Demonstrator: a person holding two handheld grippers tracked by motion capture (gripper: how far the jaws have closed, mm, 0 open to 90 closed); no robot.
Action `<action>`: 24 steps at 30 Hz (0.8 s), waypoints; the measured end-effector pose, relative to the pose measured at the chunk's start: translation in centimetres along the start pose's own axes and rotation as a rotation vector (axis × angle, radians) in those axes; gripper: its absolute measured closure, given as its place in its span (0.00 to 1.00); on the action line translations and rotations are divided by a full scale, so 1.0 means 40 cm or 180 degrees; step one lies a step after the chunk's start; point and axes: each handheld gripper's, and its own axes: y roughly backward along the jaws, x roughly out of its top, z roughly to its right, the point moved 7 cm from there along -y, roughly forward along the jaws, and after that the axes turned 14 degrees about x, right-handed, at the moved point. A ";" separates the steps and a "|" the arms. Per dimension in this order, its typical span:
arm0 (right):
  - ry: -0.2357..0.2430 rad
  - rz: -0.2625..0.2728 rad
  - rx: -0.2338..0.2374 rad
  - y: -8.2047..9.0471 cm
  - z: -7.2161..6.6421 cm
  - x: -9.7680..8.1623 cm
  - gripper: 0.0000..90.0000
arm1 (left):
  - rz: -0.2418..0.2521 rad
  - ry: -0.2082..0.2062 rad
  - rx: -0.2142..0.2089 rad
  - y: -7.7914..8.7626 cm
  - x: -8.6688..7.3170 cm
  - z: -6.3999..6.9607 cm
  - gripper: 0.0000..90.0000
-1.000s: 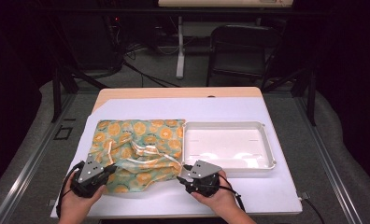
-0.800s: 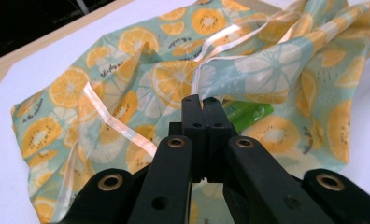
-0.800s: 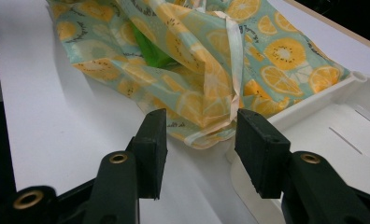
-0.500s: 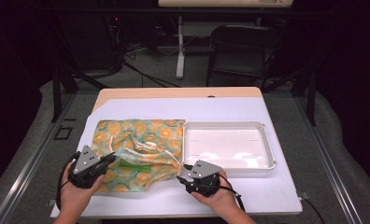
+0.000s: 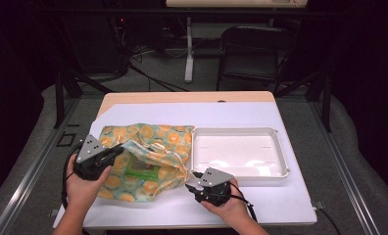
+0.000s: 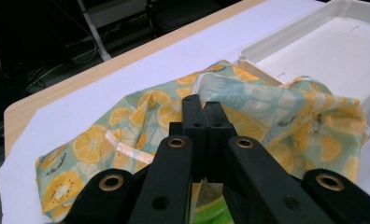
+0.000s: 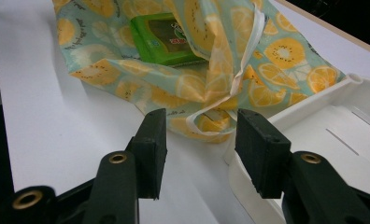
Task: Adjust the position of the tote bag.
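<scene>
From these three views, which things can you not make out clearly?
- Green packet: the fruit-print bag hangs over part of it in the right gripper view; its label is too blurred to read.
- Bag contents: in the left gripper view the left tool blocks the opening.
- White tray: cut off by the frame edge in the right gripper view.

The high view looks forward and down on the whole desk [image 5: 241,115] from above the person's side. The left gripper view sits low and close, looking along its tongs [image 6: 202,121] over the bag [image 6: 141,116] toward the tray [image 6: 323,51]. The right gripper view, just above the desk, faces the bag's mouth. All three share bag and tray
</scene>
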 end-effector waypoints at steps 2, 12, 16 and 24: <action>-0.0003 0.0001 -0.0003 0.000 0.000 0.000 0.59 | 0.0022 0.0040 -0.0013 -0.005 0.016 -0.001 1.00; -0.0072 0.0087 0.0005 0.007 0.007 0.009 0.59 | 0.0170 0.0309 -0.0031 -0.040 0.096 -0.029 1.00; -0.0092 0.0134 -0.0017 0.009 0.003 0.022 0.59 | 0.0243 0.0331 -0.0029 -0.051 0.113 -0.042 1.00; -0.0112 0.0131 -0.0026 0.013 0.008 0.062 0.59 | 0.0235 0.0432 -0.0094 -0.068 0.100 -0.056 1.00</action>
